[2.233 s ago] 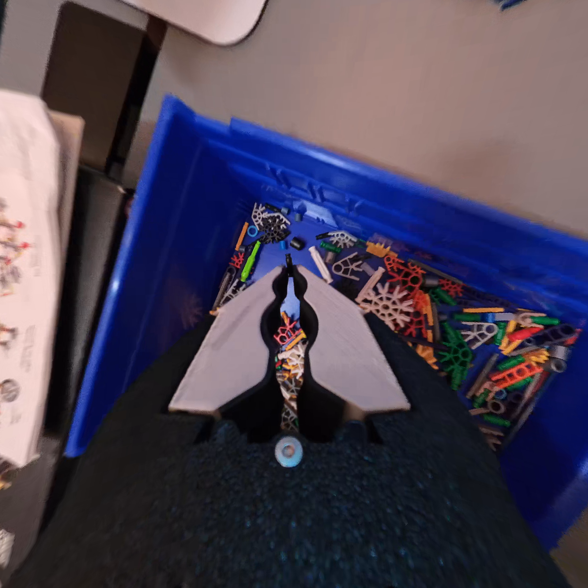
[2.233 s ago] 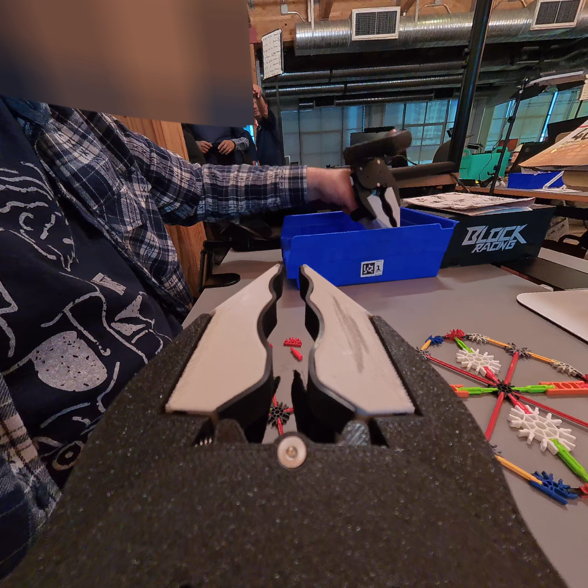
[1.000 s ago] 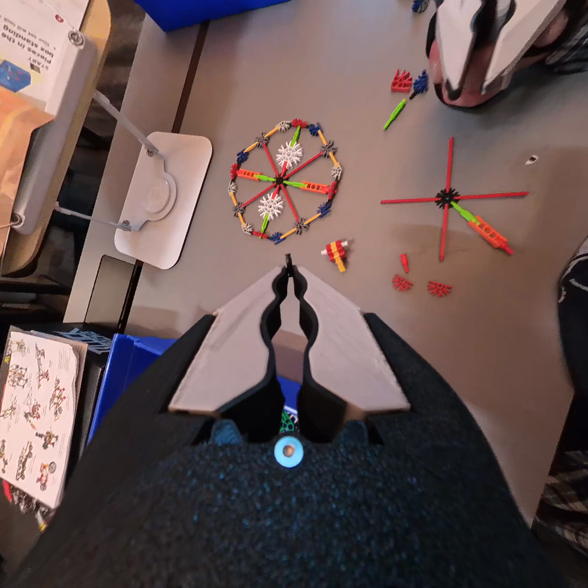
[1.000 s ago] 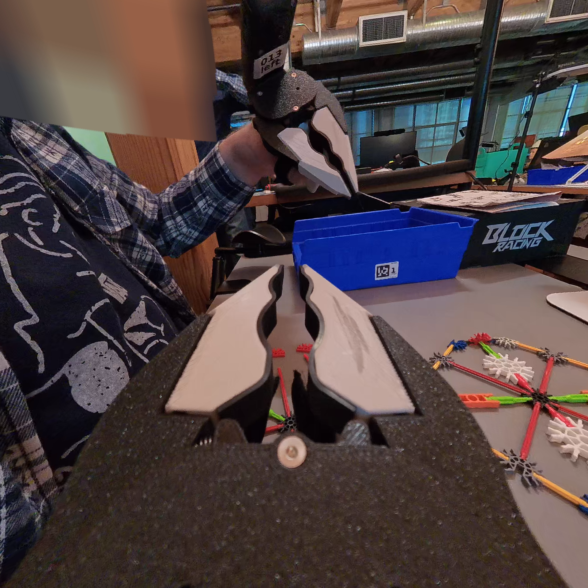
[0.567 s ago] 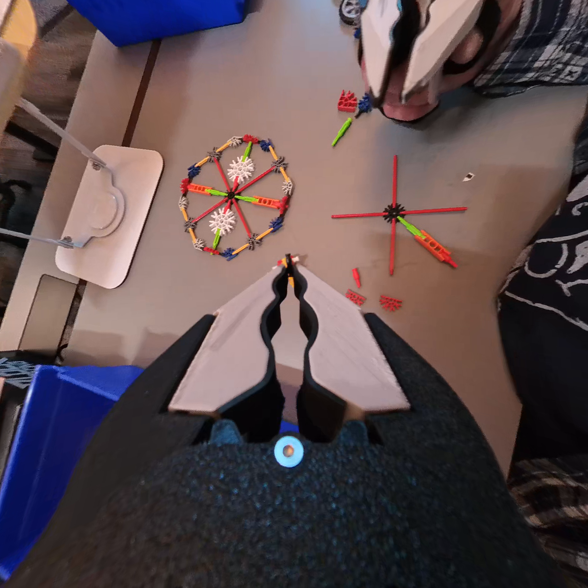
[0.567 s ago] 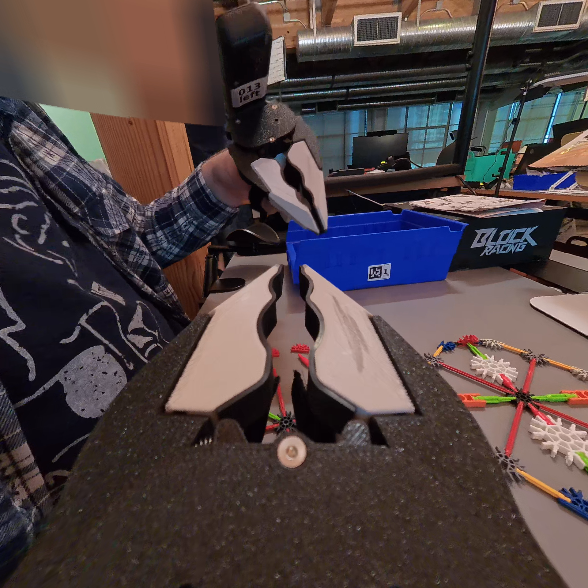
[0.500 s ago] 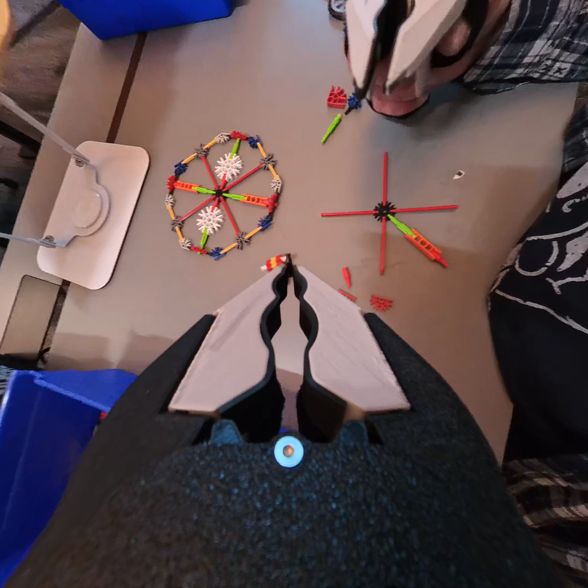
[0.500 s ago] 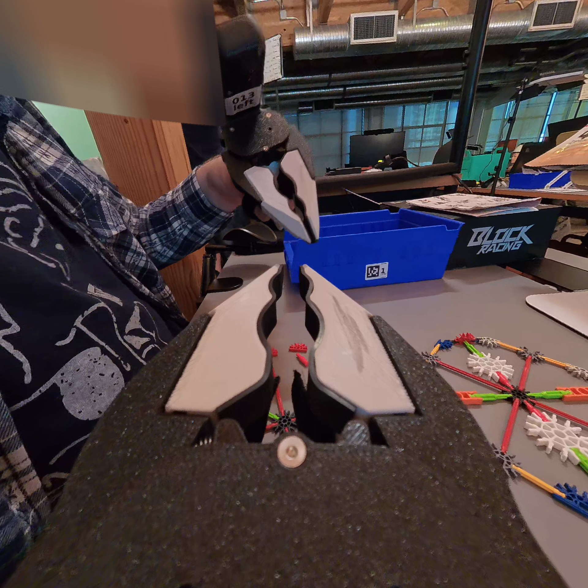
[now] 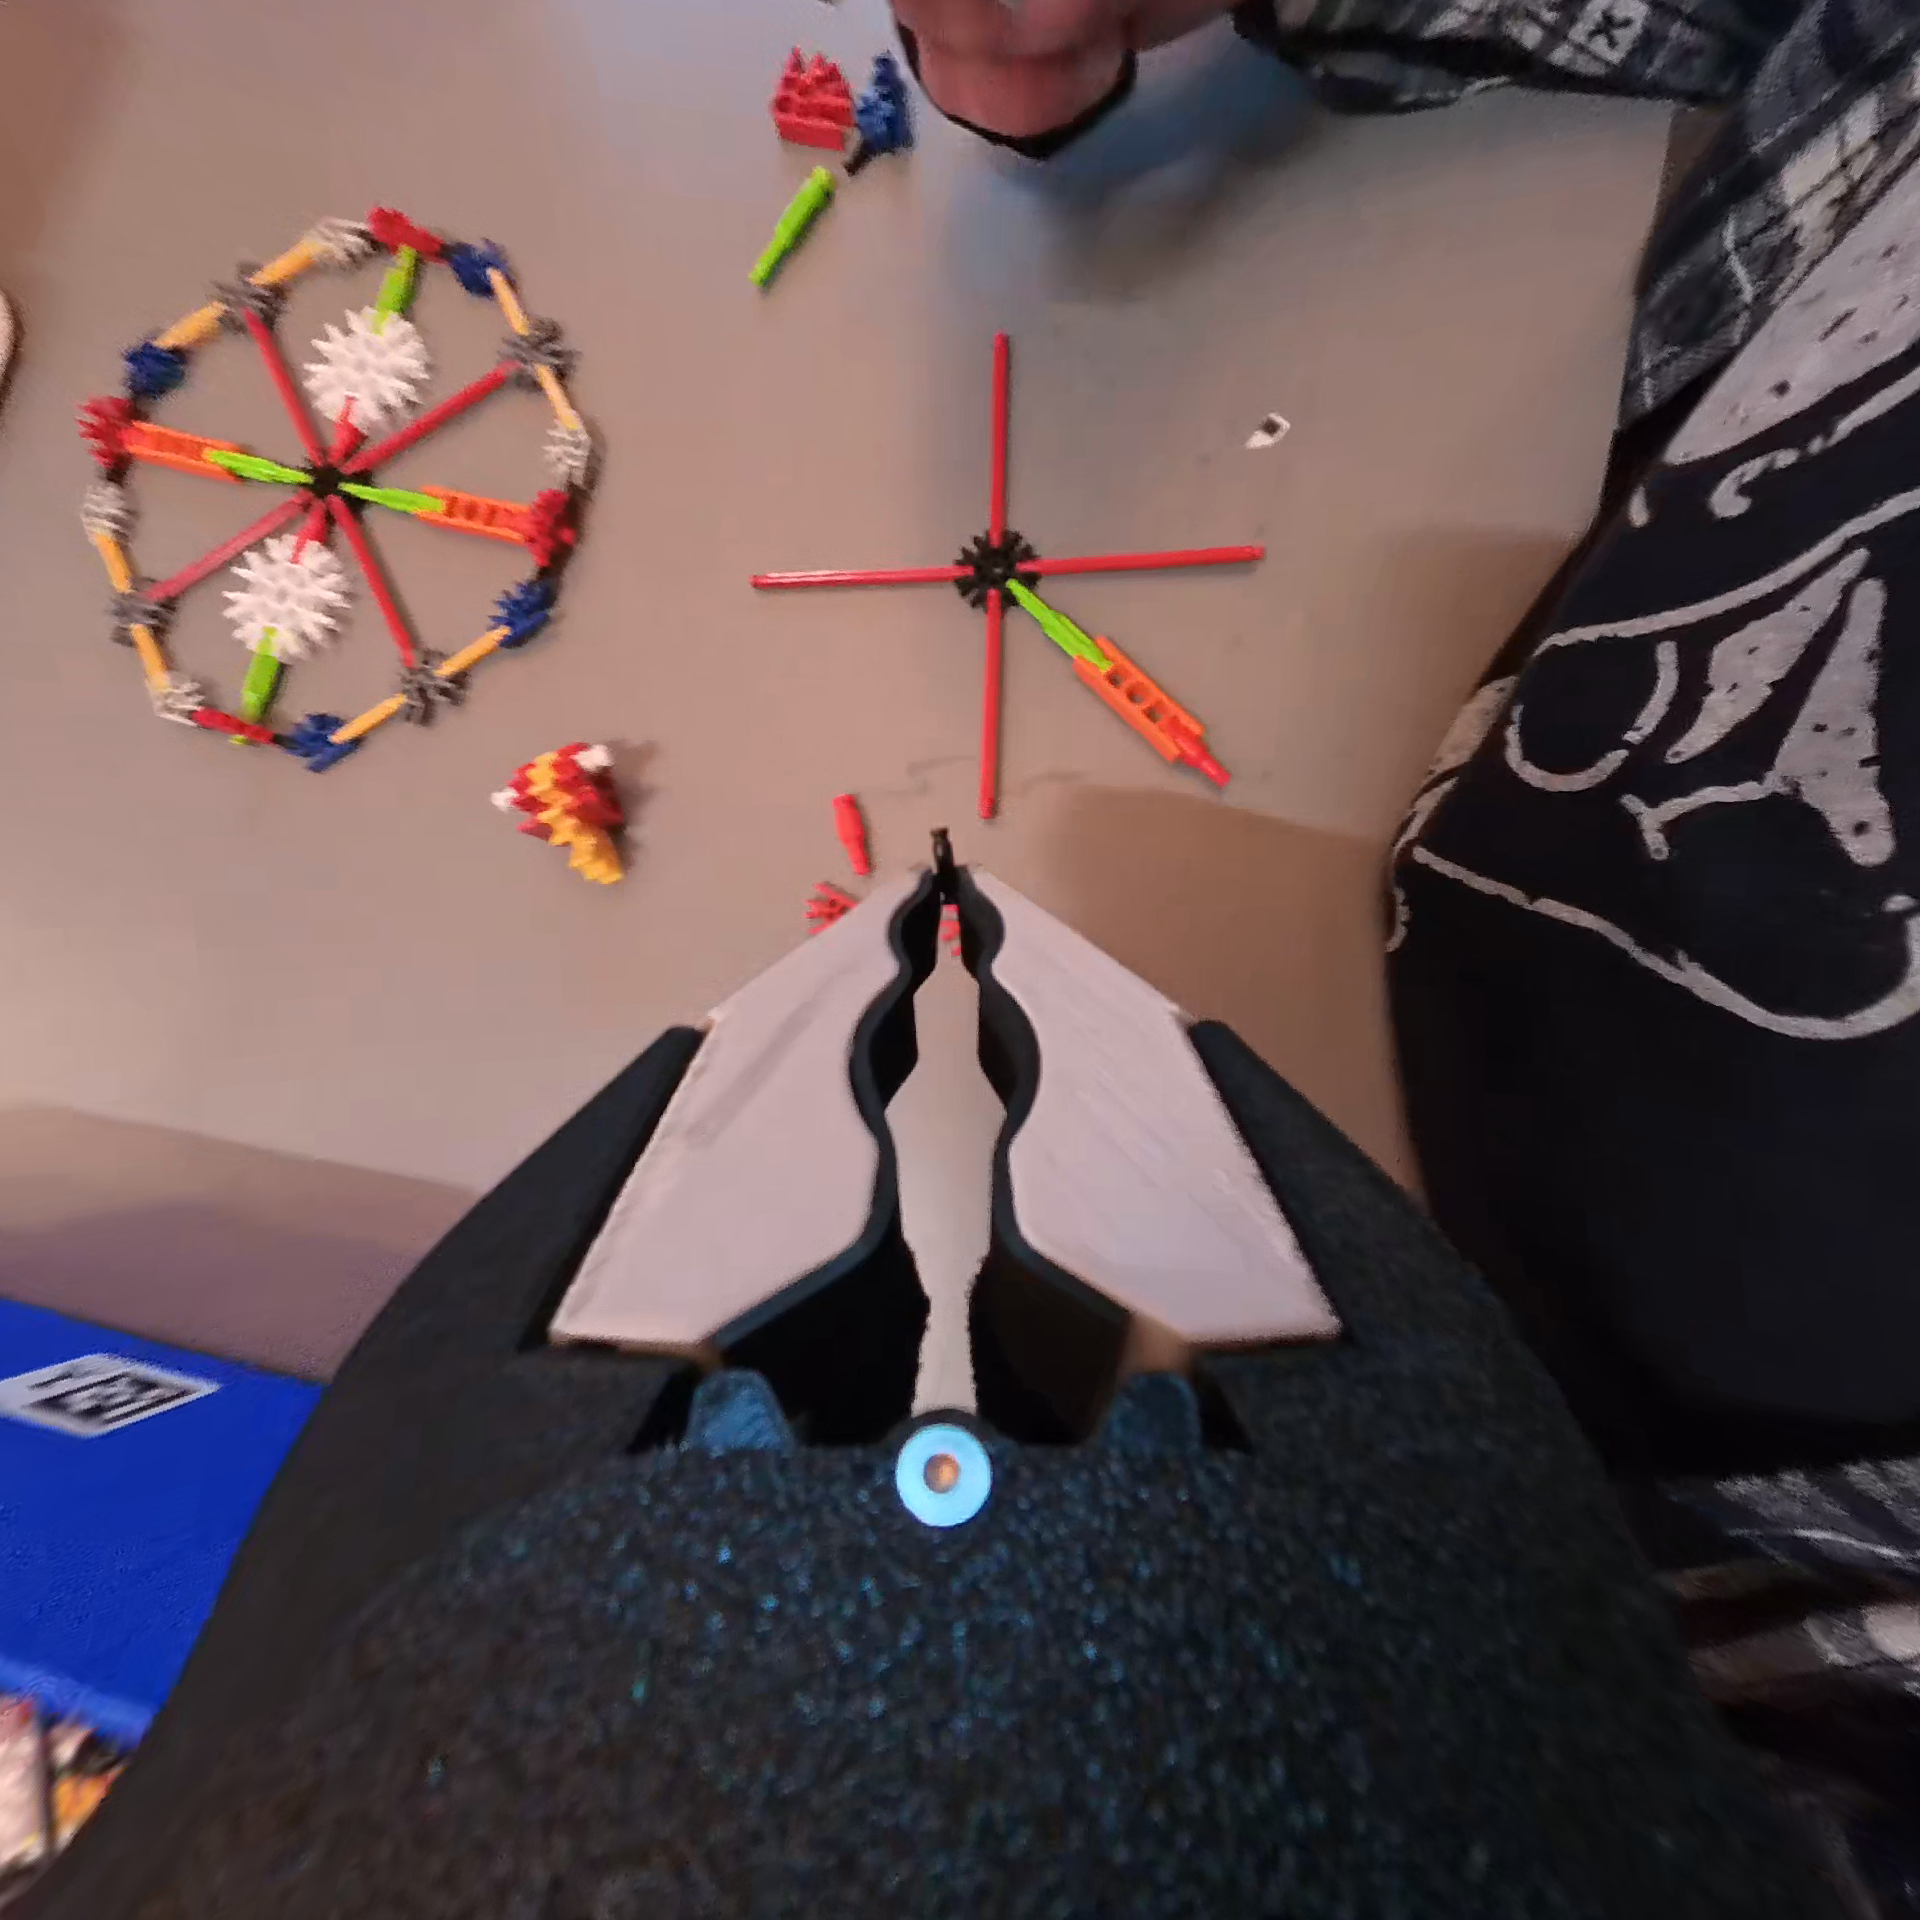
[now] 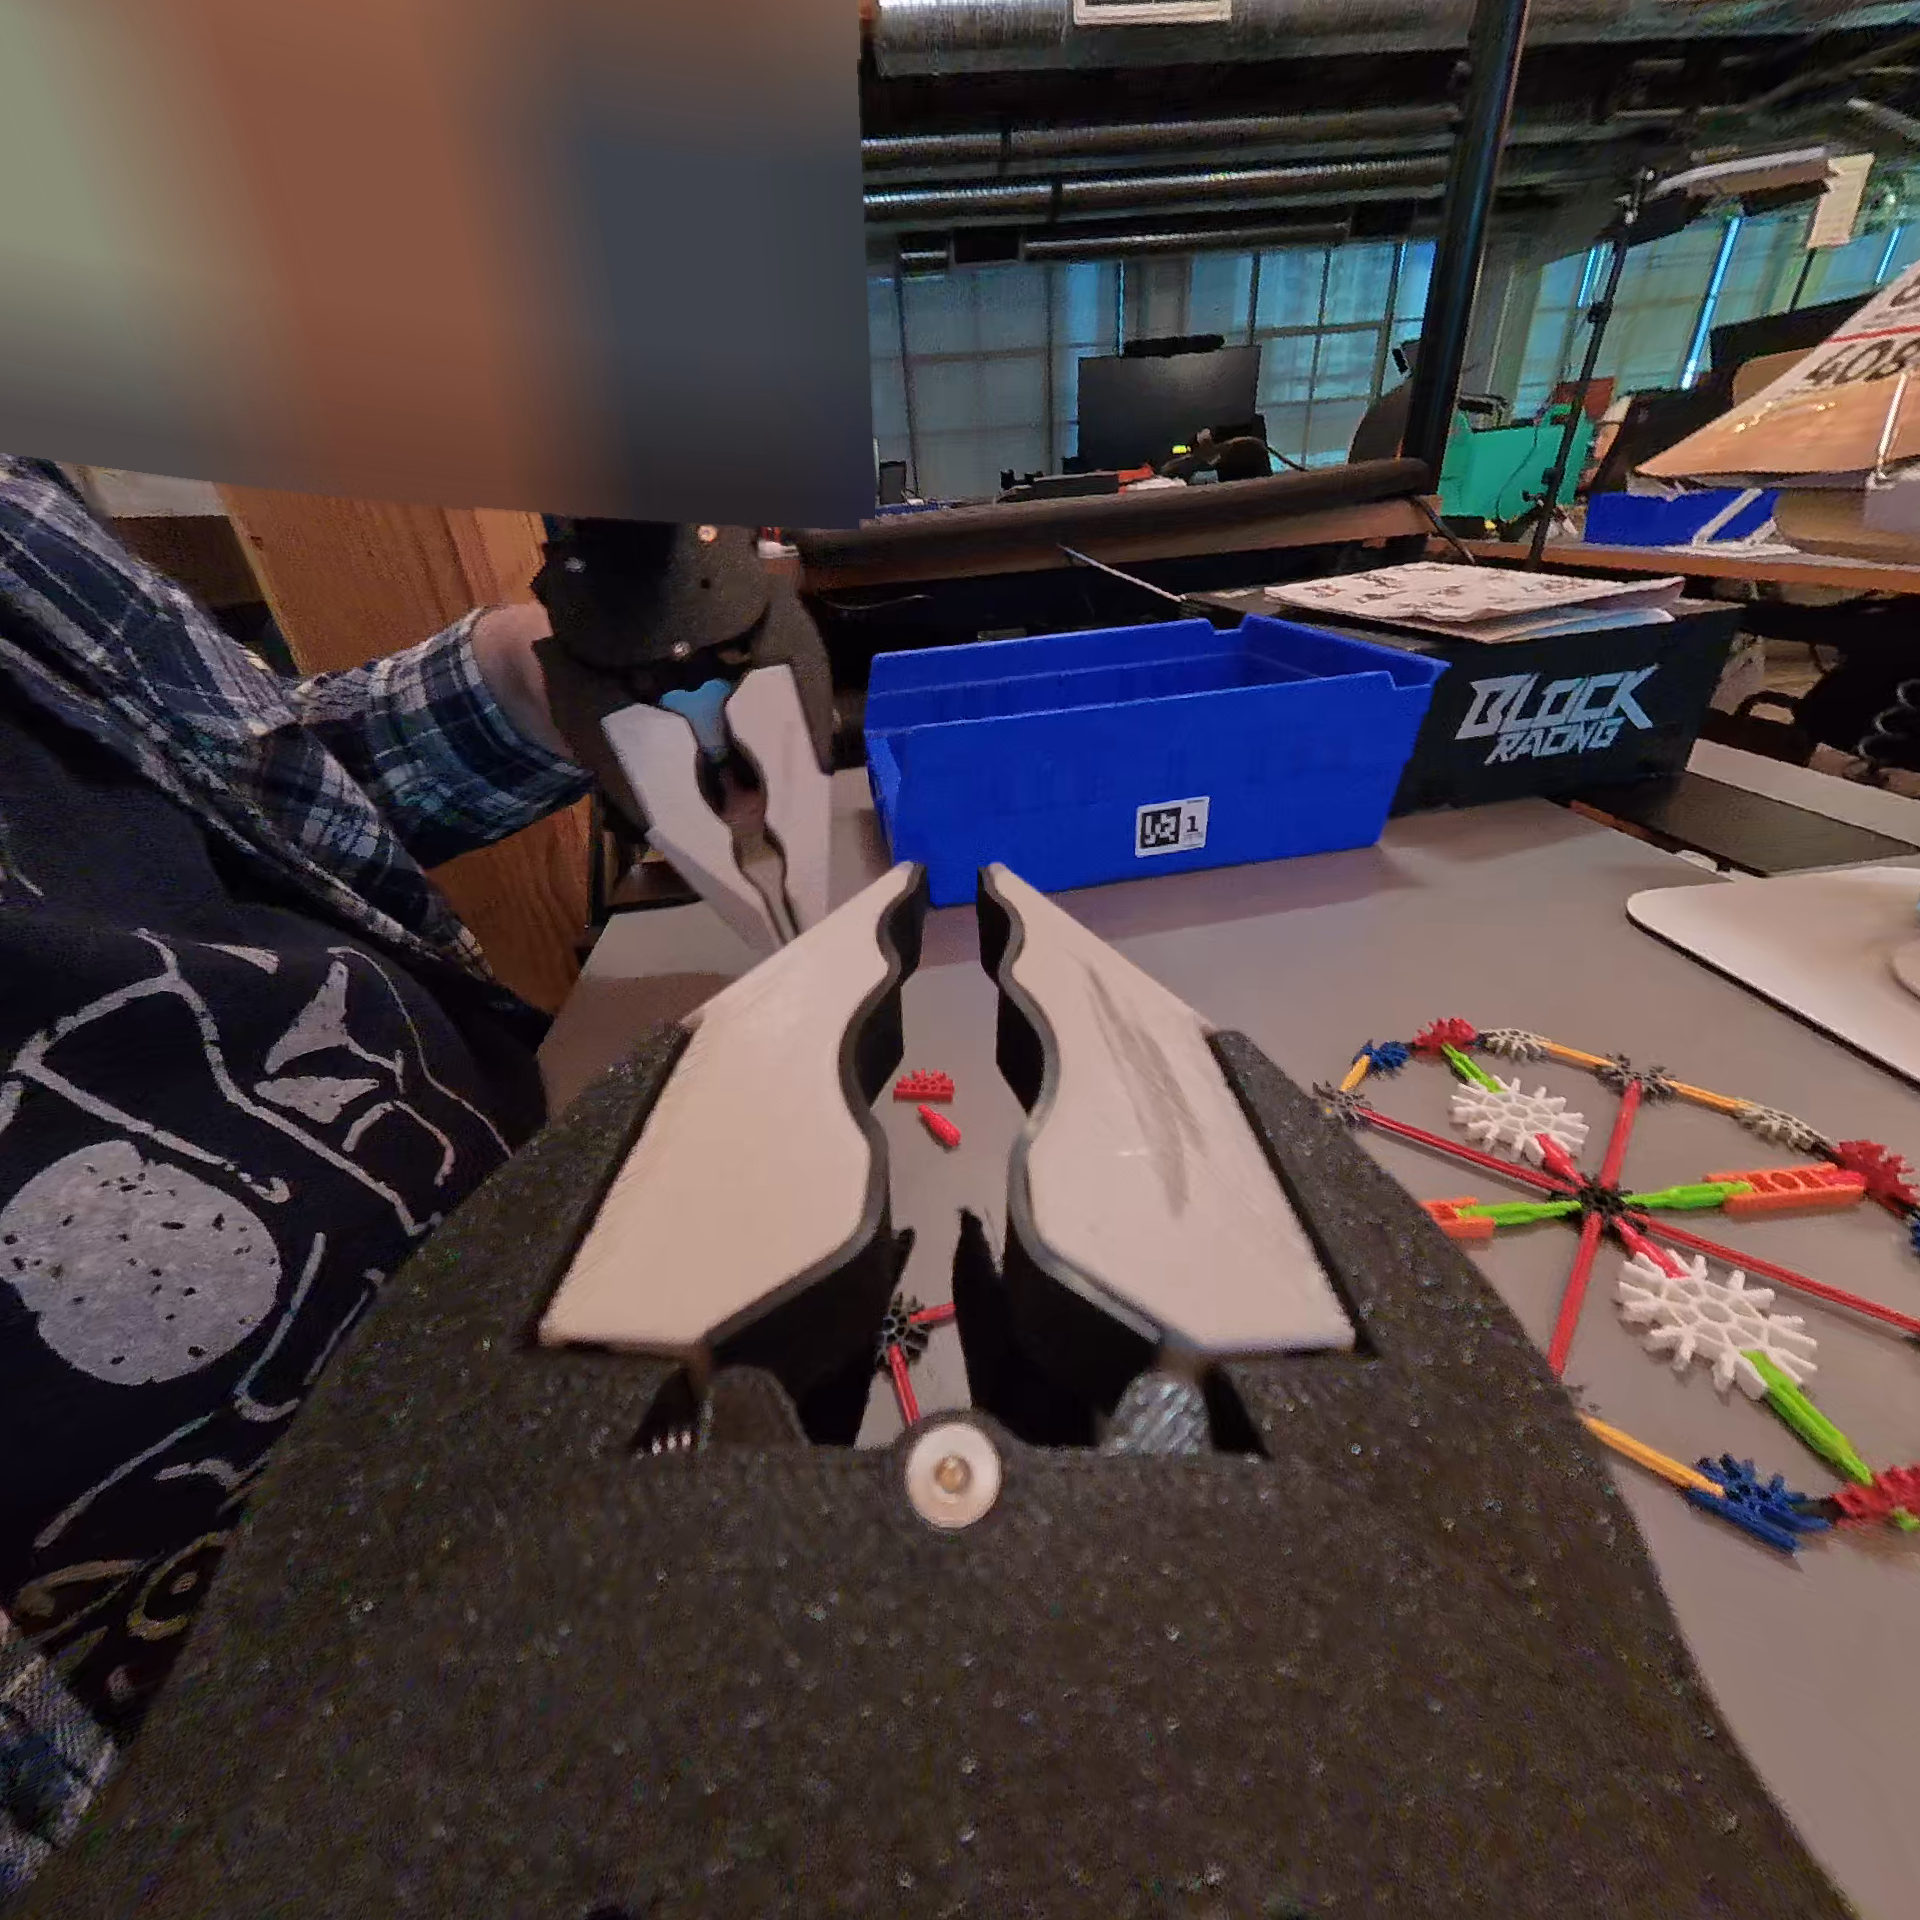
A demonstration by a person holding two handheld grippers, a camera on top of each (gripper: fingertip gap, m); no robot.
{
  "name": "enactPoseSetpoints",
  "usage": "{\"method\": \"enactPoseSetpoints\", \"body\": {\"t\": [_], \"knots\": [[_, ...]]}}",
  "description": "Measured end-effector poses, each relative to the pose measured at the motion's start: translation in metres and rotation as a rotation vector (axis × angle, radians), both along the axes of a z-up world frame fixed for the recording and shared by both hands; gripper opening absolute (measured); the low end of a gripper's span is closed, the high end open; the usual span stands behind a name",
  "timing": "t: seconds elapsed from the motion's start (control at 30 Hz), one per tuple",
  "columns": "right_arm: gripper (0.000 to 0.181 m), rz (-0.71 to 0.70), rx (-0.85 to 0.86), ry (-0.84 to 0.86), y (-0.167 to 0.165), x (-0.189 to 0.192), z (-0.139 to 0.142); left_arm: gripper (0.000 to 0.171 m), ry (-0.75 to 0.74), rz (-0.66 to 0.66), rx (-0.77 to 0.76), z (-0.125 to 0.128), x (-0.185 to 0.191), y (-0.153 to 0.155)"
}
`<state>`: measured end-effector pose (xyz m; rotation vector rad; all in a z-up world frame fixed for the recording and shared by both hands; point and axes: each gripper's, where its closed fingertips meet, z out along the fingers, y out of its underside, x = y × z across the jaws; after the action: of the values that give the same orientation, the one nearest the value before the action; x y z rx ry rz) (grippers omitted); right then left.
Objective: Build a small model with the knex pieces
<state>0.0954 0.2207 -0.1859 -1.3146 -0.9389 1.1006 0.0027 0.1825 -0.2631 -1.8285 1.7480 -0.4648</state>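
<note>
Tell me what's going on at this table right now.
A person holds a two-finger tool in each hand over a grey table strewn with toy construction pieces. The left tool is shut on a small dark piece, just short of the red spoke cross. The right tool is open and empty. A finished spoked wheel lies nearby, beside a blue bin.

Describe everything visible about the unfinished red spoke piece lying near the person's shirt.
The spoke piece lies flat on the grey table: a black toothed hub with four thin red rods forming a cross. A fifth, diagonal arm joins a green rod, an orange ladder-like connector and a red tip. It looks like plastic. Nothing grips it; the left gripper hovers just short of one rod's end.
</note>
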Motion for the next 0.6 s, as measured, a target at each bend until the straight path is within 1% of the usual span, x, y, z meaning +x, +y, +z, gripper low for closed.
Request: {"method": "enactPoseSetpoints", "body": {"t": [0.1, 0.2, 0.3, 0.47, 0.6], "knots": [[0.009, 0.000, -0.011, -0.016, 0.001, -0.001, -0.004, 0.002, 0.016, -0.018, -0.033, -0.018, 0.005, -0.011], [0.009, 0.002, -0.019, -0.044, 0.002, -0.004, -0.009, 0.002, 0.036, -0.021, -0.043, -0.032, 0.007, -0.014], [0.009, 0.005, -0.022, -0.067, 0.001, -0.005, -0.014, 0.002, 0.012, -0.018, -0.050, -0.032, 0.008, -0.016], [0.009, 0.035, -0.003, -0.126, -0.006, -0.014, -0.022, 0.002, -0.018, 0.003, -0.012, -0.031, 0.006, -0.007], [0.009, 0.113, 0.037, -0.259, -0.024, -0.038, -0.042, 0.002, -0.045, -0.010, 0.062, -0.024, 0.011, 0.000]]}}
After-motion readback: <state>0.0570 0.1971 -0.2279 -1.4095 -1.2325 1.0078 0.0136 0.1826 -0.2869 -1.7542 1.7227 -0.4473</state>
